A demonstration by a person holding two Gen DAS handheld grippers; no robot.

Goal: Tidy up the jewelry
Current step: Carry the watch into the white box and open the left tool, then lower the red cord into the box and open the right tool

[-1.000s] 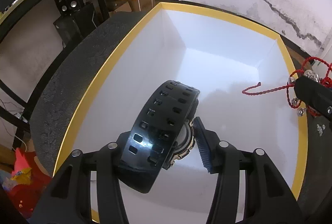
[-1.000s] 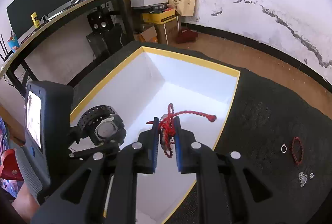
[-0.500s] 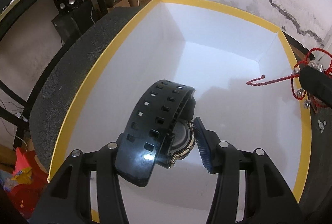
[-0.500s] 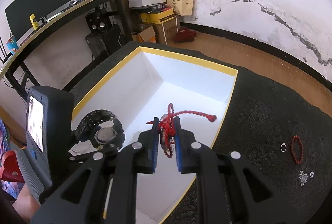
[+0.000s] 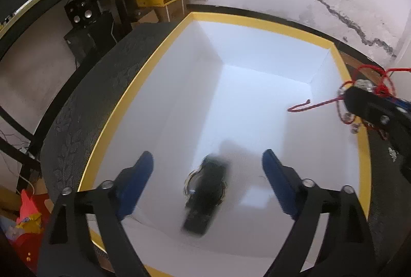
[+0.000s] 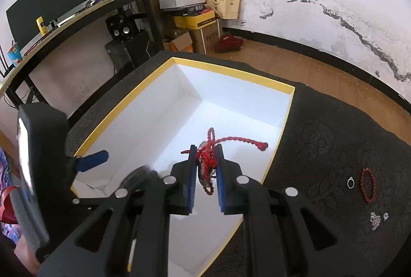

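My left gripper (image 5: 206, 171) hovers over the near end of the white box (image 5: 164, 112), which has a yellow rim. Its blue fingers (image 5: 136, 182) are spread wide with nothing between them. The black watch (image 5: 205, 189) shows in the gap between them, lower down inside the box and motion-blurred; I cannot tell whether it rests on the box floor or is in the air. In the right wrist view only a blurred sliver of the watch (image 6: 137, 175) is visible, behind my right gripper's frame.

My right gripper (image 6: 206, 169) is positioned above the right side of the box, near its rim. Its fingers (image 6: 191, 174) are pinching the red cord bracelet (image 6: 205, 156), which is bunched between the pads. One braided tail extends to the right over the box interior; a small loop stands above the fingertips. In the left wrist view the same bracelet (image 5: 370, 87) carries several clear beads and one cord end points into the box.

The box sits on a table covered with a dark patterned cloth (image 6: 334, 148). On the cloth, well to the right of the box, lie:
- a red bead bracelet (image 6: 367, 184);
- a small silver ring (image 6: 351, 183), just beside the bead bracelet;
- a small cluster of silver pieces (image 6: 375, 219), nearer the camera.
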